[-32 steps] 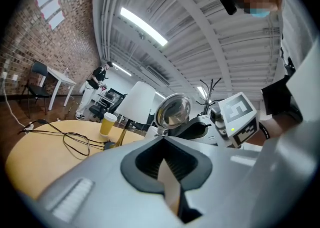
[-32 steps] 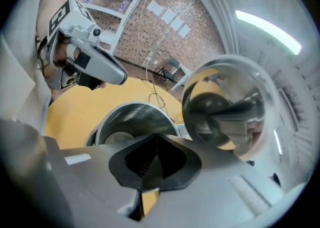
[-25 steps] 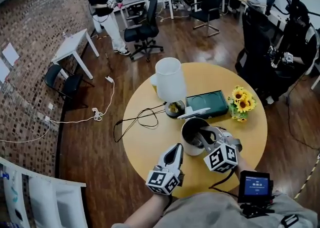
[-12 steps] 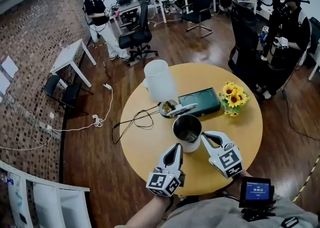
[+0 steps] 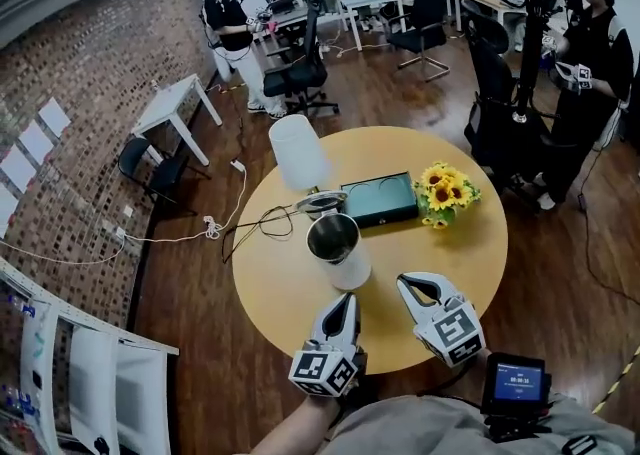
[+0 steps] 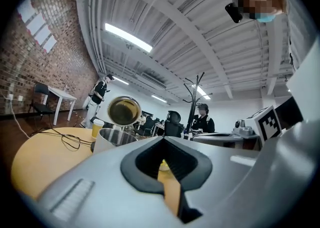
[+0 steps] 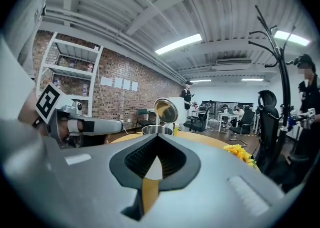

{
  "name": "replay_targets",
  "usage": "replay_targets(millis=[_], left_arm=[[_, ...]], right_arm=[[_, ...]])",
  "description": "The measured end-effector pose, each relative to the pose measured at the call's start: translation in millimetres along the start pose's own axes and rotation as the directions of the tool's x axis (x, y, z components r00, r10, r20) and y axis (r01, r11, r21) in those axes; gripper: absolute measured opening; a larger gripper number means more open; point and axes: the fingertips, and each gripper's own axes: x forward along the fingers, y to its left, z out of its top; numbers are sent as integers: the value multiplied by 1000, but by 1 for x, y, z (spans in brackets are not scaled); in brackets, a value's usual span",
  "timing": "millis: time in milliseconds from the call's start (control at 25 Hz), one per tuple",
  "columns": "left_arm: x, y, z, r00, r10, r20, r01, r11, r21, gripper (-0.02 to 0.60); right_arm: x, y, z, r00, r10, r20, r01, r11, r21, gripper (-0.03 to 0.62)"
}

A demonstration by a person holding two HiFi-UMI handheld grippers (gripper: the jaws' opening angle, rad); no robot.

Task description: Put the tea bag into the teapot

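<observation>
1. Left gripper [image 5: 343,301]: jaws pressed together with nothing between them, near the teapot [image 5: 338,251]
2. Right gripper [image 5: 409,284]: jaws pressed together, empty, apart from the teapot
3. Teapot stands on the round desk [image 5: 285,288], lid [image 5: 321,204] tipped open; no view shows the tea bag

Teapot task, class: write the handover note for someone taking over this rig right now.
Left gripper: shut, empty, over the near part of the table.
Right gripper: shut, empty, beside the left one, clear of the teapot.
Teapot: upright mid-table, lid open behind it.
Tea bag: in no view. Neither gripper holds it, and the pot's inside cannot be made out.
Done: unconfirmed; the bag may already be in.
Left: look into the teapot; if the bag is there, probably close the lid.
</observation>
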Motion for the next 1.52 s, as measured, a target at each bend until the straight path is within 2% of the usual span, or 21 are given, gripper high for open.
replay_targets(millis=[200, 440, 720, 880, 1240, 1520], left_arm=[[-21, -50, -24, 997, 71, 4, -71, 997, 5, 0], [-45, -91, -53, 993, 113, -30, -113, 994, -5, 0], [-76, -116, -56, 996, 73, -50, -74, 997, -33, 0], [-87, -120, -58, 997, 45, -60, -47, 998, -42, 0], [-123, -126, -67, 996, 2, -91, -7, 998, -58, 0], [-133, -133, -66, 994, -32, -100, 25, 998, -62, 0]], right_arm=[[-50, 10, -22, 996, 85, 7, -85, 996, 10, 8], [-93, 24, -49, 990, 142, -18, -141, 989, 43, 8], [-126, 59, -54, 989, 142, -48, -139, 989, 56, 8], [-135, 69, -55, 992, 112, -53, -108, 991, 82, 8], [-149, 110, -69, 990, 108, -87, -96, 987, 128, 8], [-157, 118, -71, 992, 86, -97, -73, 988, 133, 8]])
